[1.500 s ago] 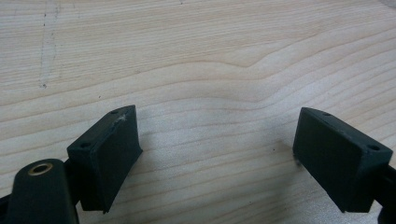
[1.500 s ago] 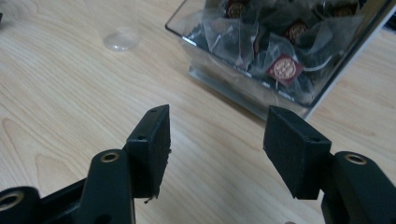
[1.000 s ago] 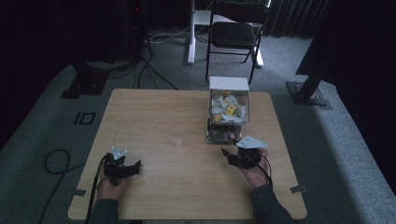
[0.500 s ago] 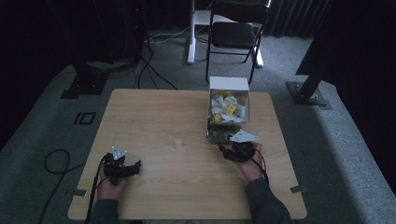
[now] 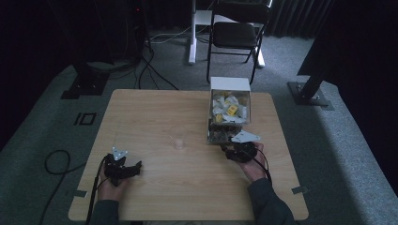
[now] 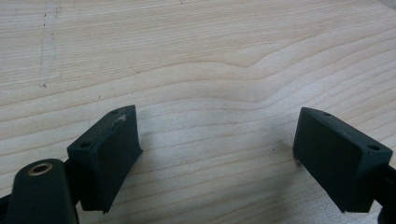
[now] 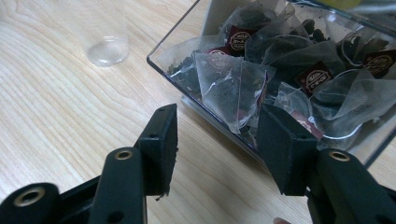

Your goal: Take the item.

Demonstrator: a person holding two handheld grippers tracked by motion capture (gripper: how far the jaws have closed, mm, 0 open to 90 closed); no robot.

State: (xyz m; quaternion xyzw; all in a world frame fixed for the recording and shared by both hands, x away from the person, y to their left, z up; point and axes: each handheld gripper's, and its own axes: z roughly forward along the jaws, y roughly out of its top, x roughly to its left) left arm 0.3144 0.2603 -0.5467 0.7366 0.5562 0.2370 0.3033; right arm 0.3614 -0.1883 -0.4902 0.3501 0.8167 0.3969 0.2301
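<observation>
The right gripper [image 7: 217,140] has its jaws set moderately apart with nothing between them, and they straddle the near rim of the clear box [image 7: 187,100]. Just past the tips, inside that wall, lies a tea bag [image 7: 233,86], a mesh pyramid of dark leaves; more bags with dark red tags are piled behind it. Off to the gripper's left and farther out stands a clear cup [image 7: 107,46] on the table [image 7: 56,116].

The step in hand looks like the reach for a bag. The next move likely calls for lifting the tips over the rim, coming down on one bag or its tag, and closing without catching its neighbours' strings.

The left gripper [image 6: 217,154] rests well apart from all this, jaws wide and empty over bare wood.

From the high view the right gripper [image 5: 240,151] sits at the near end of the box [image 5: 228,84], with yellow and white packets showing in its far half. The cup [image 5: 178,142] is faint there. Whether the jaws touch the rim is hard to tell, and the box's far end is cut off in the right gripper view
</observation>
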